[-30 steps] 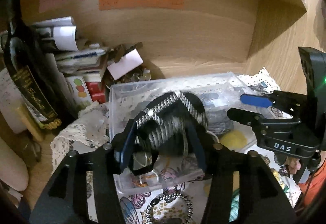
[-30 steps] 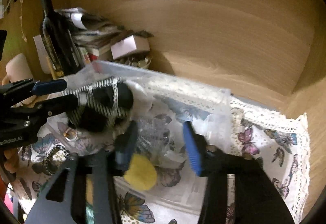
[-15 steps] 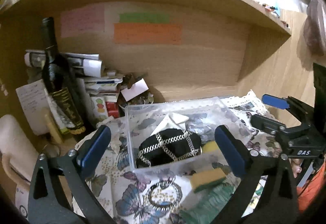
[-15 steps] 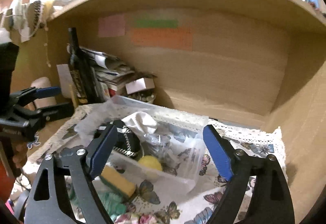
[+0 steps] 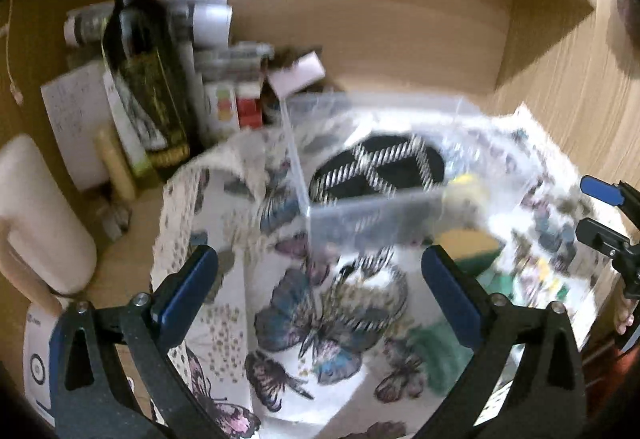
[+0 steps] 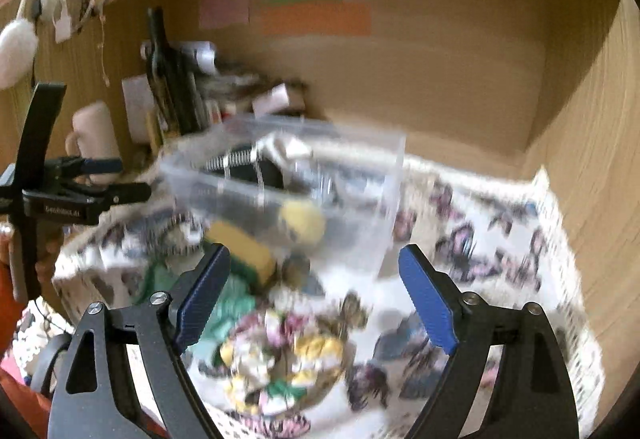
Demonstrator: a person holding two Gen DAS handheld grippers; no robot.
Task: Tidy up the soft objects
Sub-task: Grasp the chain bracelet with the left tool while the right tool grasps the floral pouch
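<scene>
A clear plastic bin sits on the butterfly-print cloth. A black pouch with silver chains lies inside it, beside a yellow pom-pom. A yellow-and-green sponge and green fabric lie on the cloth in front of the bin. My left gripper is open and empty, in front of the bin. My right gripper is open and empty, over the sponge area. Both views are blurred.
A dark wine bottle, stacked papers and small boxes crowd the back left corner. A cream mug stands at the left. Wooden alcove walls close the back and right. A flowered cloth bundle lies near.
The left gripper let go of the black chained pouch, which now lies in the bin. Both grippers opened wide and drew back from the bin.
</scene>
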